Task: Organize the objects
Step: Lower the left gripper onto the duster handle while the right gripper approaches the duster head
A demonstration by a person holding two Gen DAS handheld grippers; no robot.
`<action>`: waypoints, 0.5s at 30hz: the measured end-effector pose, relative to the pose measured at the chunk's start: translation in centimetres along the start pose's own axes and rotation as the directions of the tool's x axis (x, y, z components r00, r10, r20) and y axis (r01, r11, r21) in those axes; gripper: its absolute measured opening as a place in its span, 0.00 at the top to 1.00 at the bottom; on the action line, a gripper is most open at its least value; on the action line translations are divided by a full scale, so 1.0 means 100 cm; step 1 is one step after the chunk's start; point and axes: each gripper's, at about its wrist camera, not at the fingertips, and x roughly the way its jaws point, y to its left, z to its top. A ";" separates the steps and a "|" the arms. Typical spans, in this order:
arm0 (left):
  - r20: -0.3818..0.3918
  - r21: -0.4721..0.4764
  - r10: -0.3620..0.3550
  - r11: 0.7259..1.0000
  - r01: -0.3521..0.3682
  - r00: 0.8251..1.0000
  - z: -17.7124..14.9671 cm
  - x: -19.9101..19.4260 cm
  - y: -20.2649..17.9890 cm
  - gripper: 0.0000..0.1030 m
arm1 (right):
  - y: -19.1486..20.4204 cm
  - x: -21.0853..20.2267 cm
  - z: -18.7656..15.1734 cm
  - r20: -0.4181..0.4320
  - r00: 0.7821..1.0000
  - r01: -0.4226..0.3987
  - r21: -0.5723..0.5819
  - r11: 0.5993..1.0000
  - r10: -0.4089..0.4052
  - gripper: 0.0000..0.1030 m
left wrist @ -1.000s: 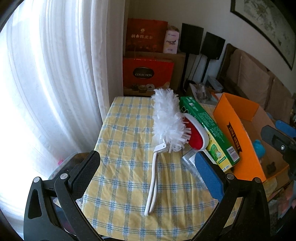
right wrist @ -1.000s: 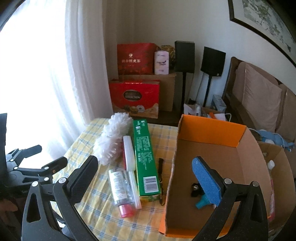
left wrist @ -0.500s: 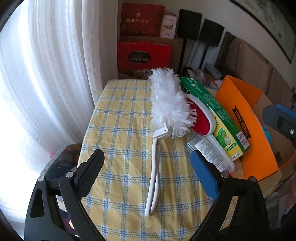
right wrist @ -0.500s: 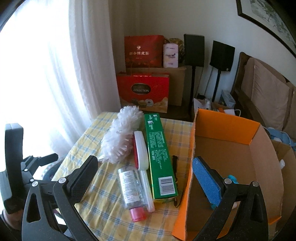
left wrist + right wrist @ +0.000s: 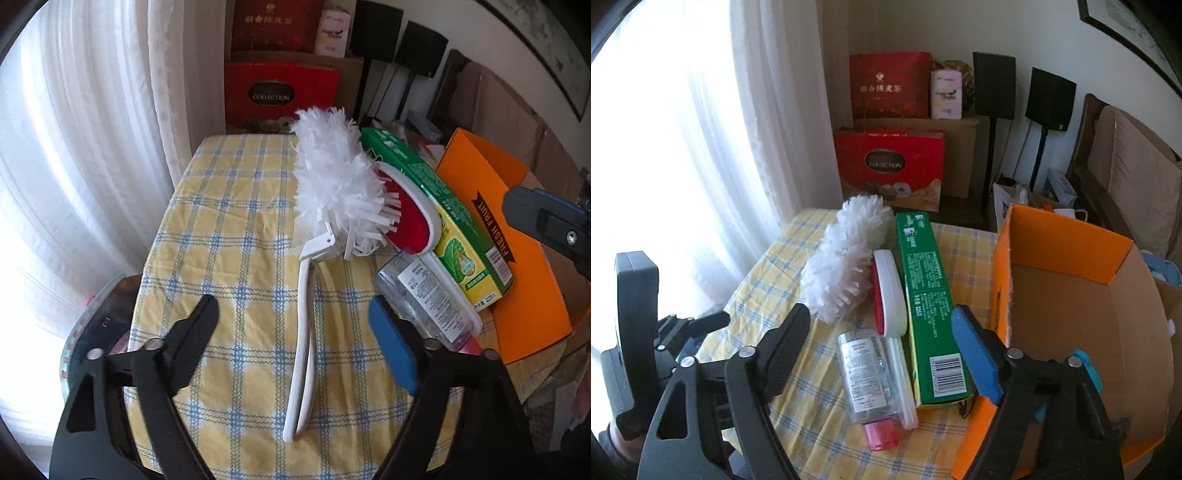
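Note:
A white fluffy duster [image 5: 334,192] [image 5: 846,269] with a long white handle [image 5: 304,354] lies on the yellow checked tablecloth [image 5: 229,221]. Beside it lie a red and white lint brush [image 5: 408,214] [image 5: 888,291], a clear bottle with a pink cap [image 5: 864,376] [image 5: 421,295] and a long green box [image 5: 929,295] [image 5: 443,218]. An open orange cardboard box [image 5: 1071,325] [image 5: 509,251] stands at the right. My left gripper [image 5: 291,336] is open, low over the duster handle. My right gripper [image 5: 879,343] is open above the bottle and green box.
Red gift bags [image 5: 890,166] and a brown carton [image 5: 960,147] stand behind the table. White curtains [image 5: 92,147] hang at the left. Black speakers [image 5: 993,85] and a sofa [image 5: 1134,177] are at the back right. A blue object [image 5: 1089,369] lies inside the orange box.
My left gripper has moved forward and down toward the duster handle. My right gripper has shifted left, from over the orange box to over the bottle and green box. Both stay open.

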 end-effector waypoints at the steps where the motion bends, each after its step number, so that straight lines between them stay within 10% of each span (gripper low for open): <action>1: -0.004 -0.001 -0.003 1.000 0.003 1.000 0.000 0.002 0.000 0.32 | 0.001 0.002 0.000 -0.004 1.000 -0.003 -0.001 1.000 0.003 0.24; 15: -0.055 -0.047 -0.059 0.997 0.056 0.997 -0.004 0.017 0.008 0.56 | 0.022 0.040 0.009 -0.055 0.996 -0.062 0.006 0.998 0.063 0.37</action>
